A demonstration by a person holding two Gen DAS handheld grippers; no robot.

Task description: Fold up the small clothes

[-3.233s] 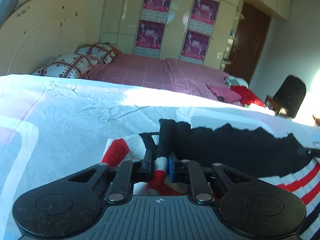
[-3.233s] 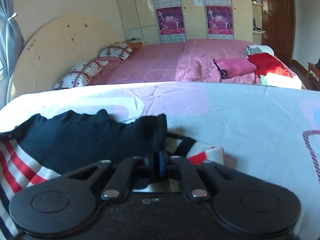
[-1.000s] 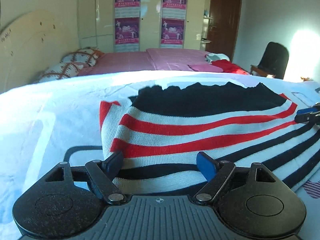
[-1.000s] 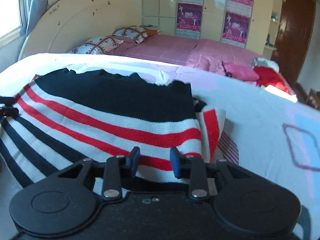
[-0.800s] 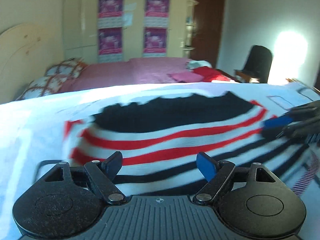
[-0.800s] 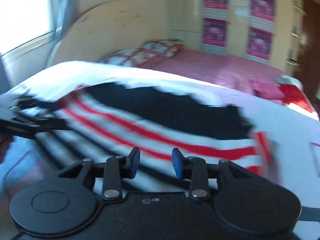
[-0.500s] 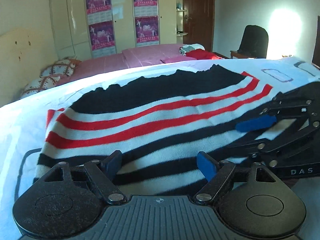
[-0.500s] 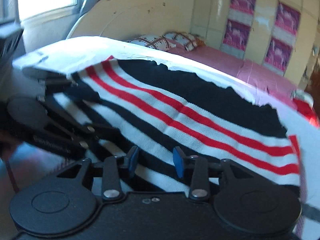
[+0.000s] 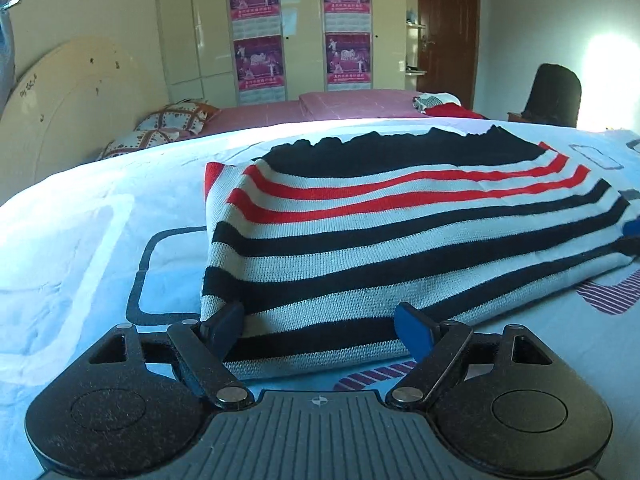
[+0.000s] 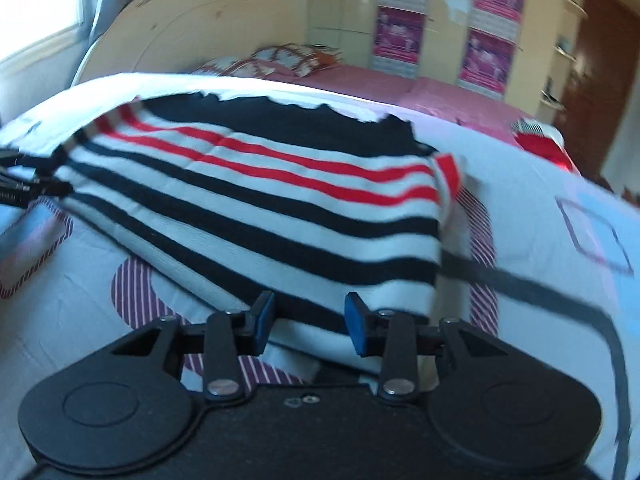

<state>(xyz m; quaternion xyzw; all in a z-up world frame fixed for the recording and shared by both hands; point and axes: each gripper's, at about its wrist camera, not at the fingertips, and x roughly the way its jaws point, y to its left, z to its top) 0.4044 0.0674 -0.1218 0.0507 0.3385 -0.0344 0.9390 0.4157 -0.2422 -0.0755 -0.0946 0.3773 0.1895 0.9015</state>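
We held our left gripper [image 9: 318,330] and right gripper [image 10: 307,322] with jaws apart, the striped sweater [image 9: 400,232] at 12 o'clock on the bedsheet [image 9: 72,240]

Counts, both wrist views:

- Striped sweater [image 9: 384,240]: 1, folded, centre of the printed bedsheet [image 9: 80,240].
- Grippers: 2. Left gripper [image 9: 320,328] at 6 o'clock in its own view, fingers spread. Right gripper [image 10: 308,322] at 6 o'clock in its view, fingers apart.
- Posters [image 9: 256,28] on the wardrobe [image 9: 192,40], 12 o'clock: 4, in two columns of two.
- Patterned pillows [image 9: 176,118], 10 o'clock: 2.
- Dark chair [image 9: 556,96], 2 o'clock: 1.
- Brown door [image 9: 448,28]: 1.
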